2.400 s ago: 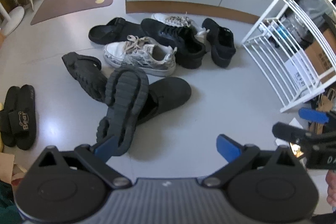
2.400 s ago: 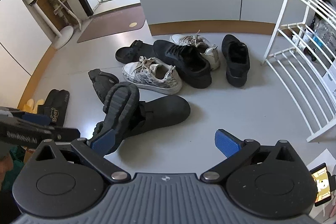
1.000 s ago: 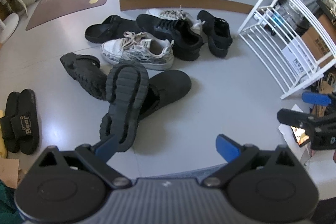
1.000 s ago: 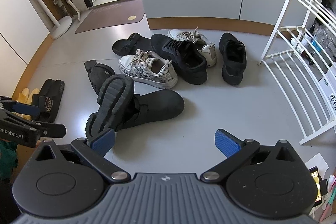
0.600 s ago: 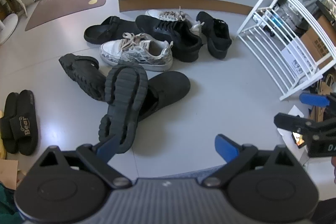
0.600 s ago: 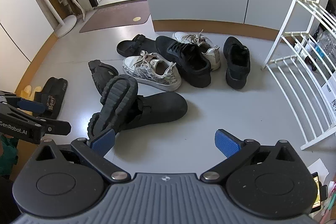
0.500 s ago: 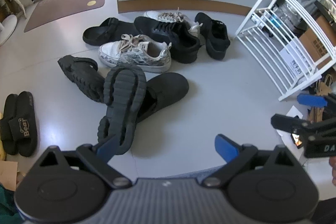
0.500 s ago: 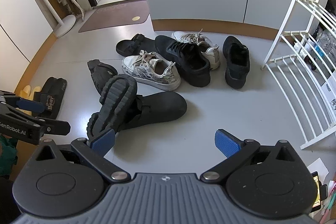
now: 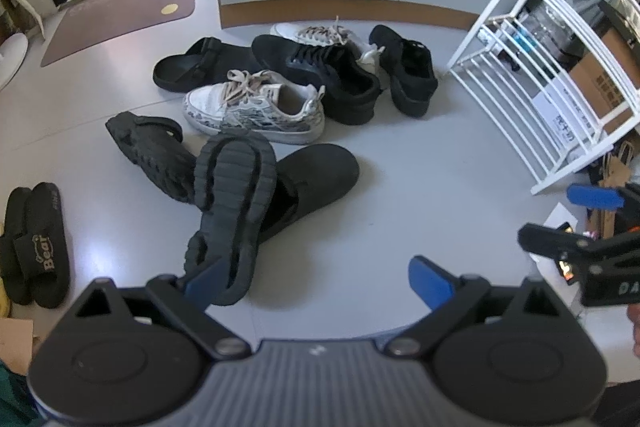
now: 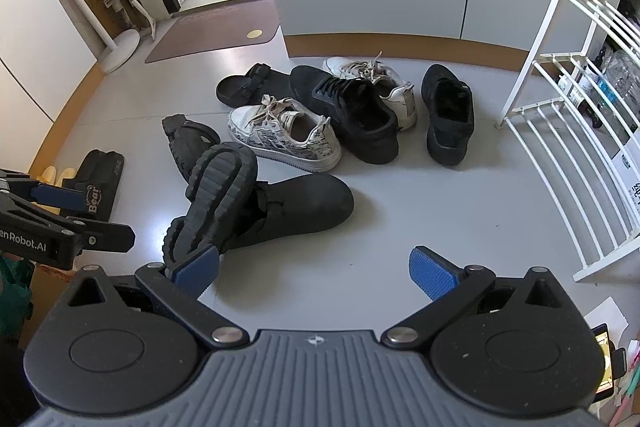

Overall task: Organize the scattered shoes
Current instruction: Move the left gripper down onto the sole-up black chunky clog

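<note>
Several shoes lie in a heap on the grey floor. Nearest me, a black shoe flipped sole-up (image 9: 232, 203) (image 10: 216, 195) leans on its black mate (image 9: 320, 171) (image 10: 304, 207). Behind them sit a patterned white sneaker (image 9: 256, 107) (image 10: 288, 135), a black lace-up sneaker (image 9: 320, 71) (image 10: 352, 111), a plain white sneaker (image 9: 324, 35) (image 10: 380, 83), a black slip-on (image 9: 408, 71) (image 10: 448, 115) and black sandals (image 9: 200, 63) (image 10: 248, 87). My left gripper (image 9: 316, 279) and right gripper (image 10: 316, 267) both hover open above the floor, short of the heap, holding nothing.
A white wire shoe rack (image 9: 548, 67) (image 10: 580, 131) stands at the right, with boxes behind it. Black "Bear" slippers (image 9: 36, 247) (image 10: 96, 191) lie at the left. A brown mat (image 9: 120, 15) and a doorway are at the back, and a fan stand (image 10: 116, 55) at the far left.
Both grippers have drifted only slightly; the view of the heap shifted a little. No shoe has moved and both stay open.
</note>
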Demonstrator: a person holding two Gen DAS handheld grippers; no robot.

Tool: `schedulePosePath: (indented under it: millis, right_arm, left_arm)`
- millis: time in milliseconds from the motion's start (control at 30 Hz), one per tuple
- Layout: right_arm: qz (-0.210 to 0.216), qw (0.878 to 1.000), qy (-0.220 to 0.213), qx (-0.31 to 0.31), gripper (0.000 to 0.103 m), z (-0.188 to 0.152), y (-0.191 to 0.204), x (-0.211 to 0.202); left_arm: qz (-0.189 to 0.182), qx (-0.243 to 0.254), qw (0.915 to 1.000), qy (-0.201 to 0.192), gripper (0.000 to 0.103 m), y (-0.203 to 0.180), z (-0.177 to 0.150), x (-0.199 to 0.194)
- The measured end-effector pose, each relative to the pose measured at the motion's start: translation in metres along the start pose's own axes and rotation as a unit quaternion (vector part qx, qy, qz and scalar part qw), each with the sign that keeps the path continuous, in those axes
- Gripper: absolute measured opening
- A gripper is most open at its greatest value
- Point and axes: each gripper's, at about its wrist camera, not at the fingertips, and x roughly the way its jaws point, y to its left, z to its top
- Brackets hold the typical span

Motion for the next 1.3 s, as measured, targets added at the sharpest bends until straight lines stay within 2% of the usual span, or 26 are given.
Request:
schedulePosePath:
  millis: [167,367,567,700,900,1033,1133,1267,1300]
  right_arm:
    - [0.001,1.0,0.004,0.004,0.103,0.001,-0.003,0.006]
    - [0.002,1.0,0.014,0.006,0.103,0.001,-0.002,0.017]
    - [0.003,1.0,0.024,0.009,0.103,0.002,-0.001,0.027]
    - [0.004,0.999,0.03,0.011,0.103,0.002,-0.001,0.034]
    - [-0.001,0.999,0.035,0.016,0.103,0.005,-0.004,0.044]
    - [-0.006,0.999,0.036,0.02,0.103,0.004,-0.01,0.046]
    - [-0.006,0.999,0.038,0.02,0.103,0.003,-0.011,0.046]
    - [-0.004,0.999,0.04,0.019,0.103,0.003,-0.01,0.047]
    - [-0.003,0.999,0.04,0.019,0.103,0.003,-0.009,0.047]
  left_arm:
    - [0.013,0.015,0.9992,0.034,0.099,0.008,0.008,0.029]
    - [0.007,0.015,0.9981,0.059,0.099,0.024,0.016,0.052]
    - [0.008,-0.009,0.9972,0.073,0.099,0.045,0.015,0.078]
    - [0.01,-0.018,0.9949,0.099,0.099,0.053,0.01,0.101]
    - [0.029,0.018,0.9937,0.107,0.099,0.055,0.005,0.123]
    - [0.022,0.007,0.9947,0.1,0.099,0.062,0.008,0.134]
    - [0.033,-0.017,0.9928,0.114,0.098,0.071,0.011,0.148]
    - [0.043,-0.041,0.989,0.135,0.093,0.084,0.011,0.163]
    - [0.043,-0.047,0.9886,0.136,0.088,0.087,0.011,0.165]
